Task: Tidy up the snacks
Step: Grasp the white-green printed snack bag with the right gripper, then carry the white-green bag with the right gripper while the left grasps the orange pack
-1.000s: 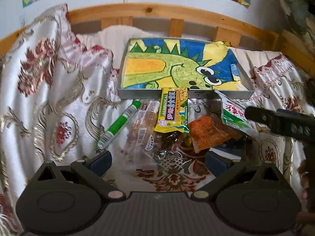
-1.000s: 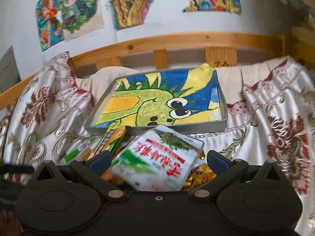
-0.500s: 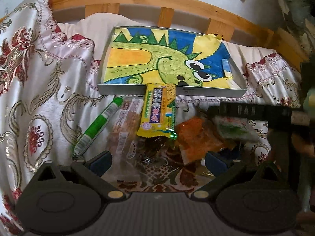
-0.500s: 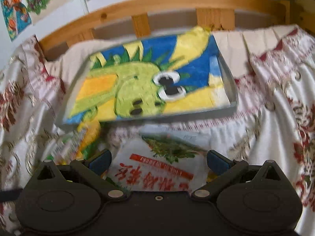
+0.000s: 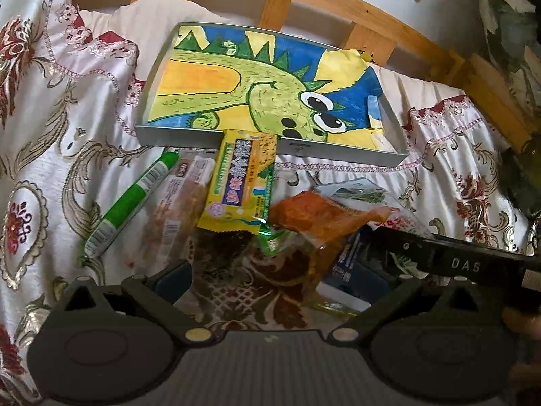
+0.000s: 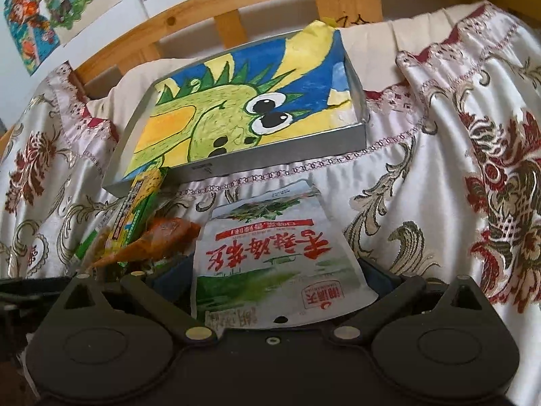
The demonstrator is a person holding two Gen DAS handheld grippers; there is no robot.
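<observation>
Two matte black discs are seen flanking the left claw [image 5: 267,279], joined by angled black link arms with pale brass-coloured pivot pins and blue finger pads [image 5: 172,279]. A ribbed grey plate sits behind. The right claw [image 6: 270,280] is built alike; white "DAS" lettering is read on its side.

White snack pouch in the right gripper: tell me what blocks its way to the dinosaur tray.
Nothing visible blocks it. Between the white snack pouch and the tray lies only bare cloth; the yellow packet leans on the tray's front wall further left.
</observation>
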